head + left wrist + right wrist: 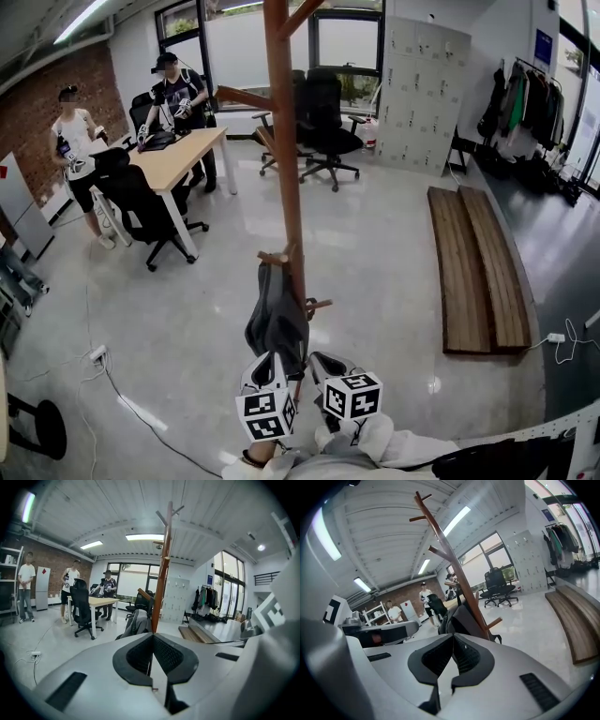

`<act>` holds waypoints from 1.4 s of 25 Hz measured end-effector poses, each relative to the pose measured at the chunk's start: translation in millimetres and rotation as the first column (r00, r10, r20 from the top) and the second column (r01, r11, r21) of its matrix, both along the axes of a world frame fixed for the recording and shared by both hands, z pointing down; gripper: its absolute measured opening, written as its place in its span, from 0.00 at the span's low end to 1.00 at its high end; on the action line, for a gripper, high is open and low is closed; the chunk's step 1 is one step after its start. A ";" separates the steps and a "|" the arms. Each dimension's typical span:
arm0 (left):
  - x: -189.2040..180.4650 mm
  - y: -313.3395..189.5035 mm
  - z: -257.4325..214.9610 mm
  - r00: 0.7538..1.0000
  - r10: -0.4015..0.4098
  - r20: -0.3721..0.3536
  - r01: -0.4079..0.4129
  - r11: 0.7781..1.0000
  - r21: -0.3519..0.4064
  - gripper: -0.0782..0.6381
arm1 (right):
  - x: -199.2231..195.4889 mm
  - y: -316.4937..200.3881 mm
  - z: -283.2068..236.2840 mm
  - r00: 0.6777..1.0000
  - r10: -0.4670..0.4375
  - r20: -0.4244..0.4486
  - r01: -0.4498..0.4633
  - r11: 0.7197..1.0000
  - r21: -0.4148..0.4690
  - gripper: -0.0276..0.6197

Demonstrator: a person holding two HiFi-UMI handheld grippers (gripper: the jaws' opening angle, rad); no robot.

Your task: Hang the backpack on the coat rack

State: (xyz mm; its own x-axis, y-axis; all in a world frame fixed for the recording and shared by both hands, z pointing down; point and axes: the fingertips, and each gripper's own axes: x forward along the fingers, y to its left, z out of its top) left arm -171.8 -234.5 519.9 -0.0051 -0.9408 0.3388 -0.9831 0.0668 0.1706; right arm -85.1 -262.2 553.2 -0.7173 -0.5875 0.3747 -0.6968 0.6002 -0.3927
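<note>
A dark grey backpack hangs from a low peg of the tall wooden coat rack, close against the pole. Both grippers are just in front of it, clear of the fabric. My left gripper is shut with nothing between its jaws. The right gripper beside it is also shut and empty. In the left gripper view the backpack and the rack's pole rise just beyond the closed left gripper. The right gripper view has the backpack and the pole behind the closed right gripper.
A wooden desk with black office chairs stands at the back left, with people around it. Wooden planks lie on the floor at right. A cable and power strip trail at left. Lockers and a clothes rail line the back.
</note>
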 end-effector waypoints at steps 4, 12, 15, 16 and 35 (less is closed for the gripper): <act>-0.7 9.2 -7.5 1.000 0.017 -0.002 -0.017 1.000 0.010 0.11 | -0.4 12.2 -13.4 0.999 0.031 0.009 -0.032 0.999 0.037 0.06; -4.2 38.8 -14.7 1.000 0.016 -0.013 -0.016 1.000 0.011 0.11 | 5.5 42.1 -28.7 0.997 0.081 -0.006 -0.081 0.993 0.081 0.06; -1.8 46.2 -16.4 1.000 0.012 -0.018 -0.012 1.000 0.014 0.11 | 5.1 51.2 -26.1 0.998 0.069 -0.015 -0.067 0.994 0.081 0.06; 0.2 48.3 -16.4 1.000 0.013 -0.017 -0.013 1.000 0.012 0.11 | 4.9 53.8 -24.7 0.998 0.064 -0.016 -0.063 0.995 0.077 0.06; 23.6 53.9 -17.0 0.999 0.005 -0.041 -0.005 1.000 0.002 0.11 | 20.9 60.8 -32.5 0.999 0.031 -0.015 -0.030 0.996 0.089 0.06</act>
